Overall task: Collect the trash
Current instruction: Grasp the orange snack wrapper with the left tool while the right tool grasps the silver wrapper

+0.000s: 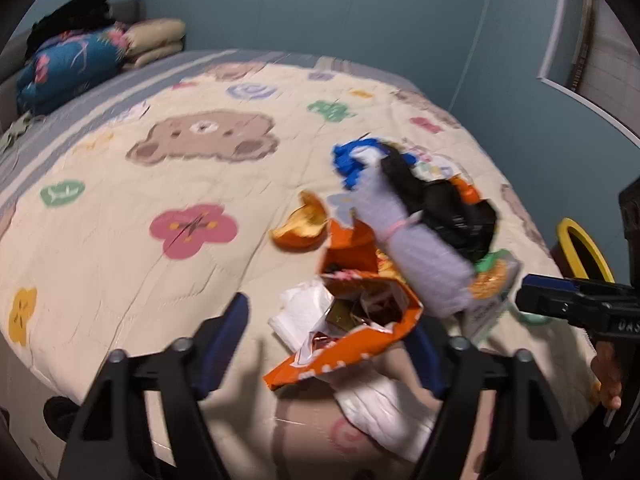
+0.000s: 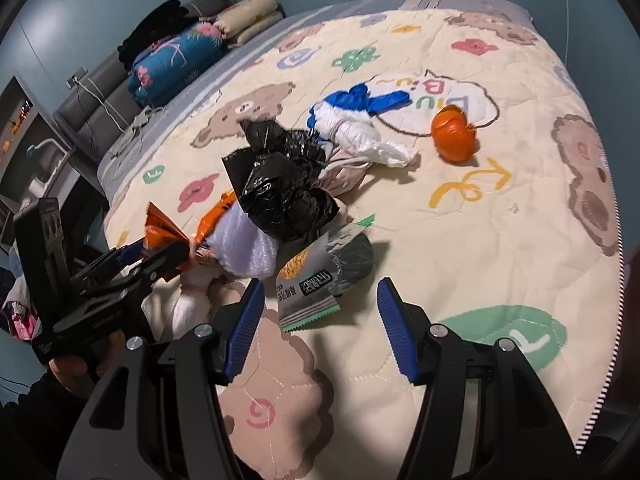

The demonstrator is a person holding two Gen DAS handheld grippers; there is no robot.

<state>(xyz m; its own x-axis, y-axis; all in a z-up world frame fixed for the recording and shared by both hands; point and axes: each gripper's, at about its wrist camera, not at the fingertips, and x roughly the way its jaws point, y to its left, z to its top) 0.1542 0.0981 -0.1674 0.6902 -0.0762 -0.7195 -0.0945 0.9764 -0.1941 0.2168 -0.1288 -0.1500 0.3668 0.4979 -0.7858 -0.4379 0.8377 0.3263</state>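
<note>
Two grippers hang over a bed covered by a cream quilt [image 2: 460,240] printed with bears and flowers, where a heap of trash lies. The left gripper [image 1: 332,344] has its blue fingers [image 1: 224,344] set around an orange snack bag [image 1: 360,320]; they are spread apart, and whether the pads press the bag cannot be told, since the bag hides the right-hand finger. From the right wrist view the orange bag [image 2: 168,232] sits at that gripper's tips. The right gripper [image 2: 320,332] has its fingers spread with nothing between them, just short of a silver wrapper [image 2: 316,284] with a green zigzag edge.

In the heap, a black bag [image 2: 280,184] lies on a pale lilac bundle [image 2: 244,252], with a blue and white bag [image 2: 352,120] behind it. White tissue [image 1: 300,312] lies beside the orange bag, and more white paper [image 1: 384,408] lies under it. An orange peel [image 2: 456,132] rests apart from the heap on the quilt.

At the bed's head are a blue floral pillow [image 2: 172,64], beige pillows [image 2: 248,16] and black clothing [image 2: 156,28]. A yellow-rimmed bin [image 1: 580,248] stands beside the bed, partly hidden.
</note>
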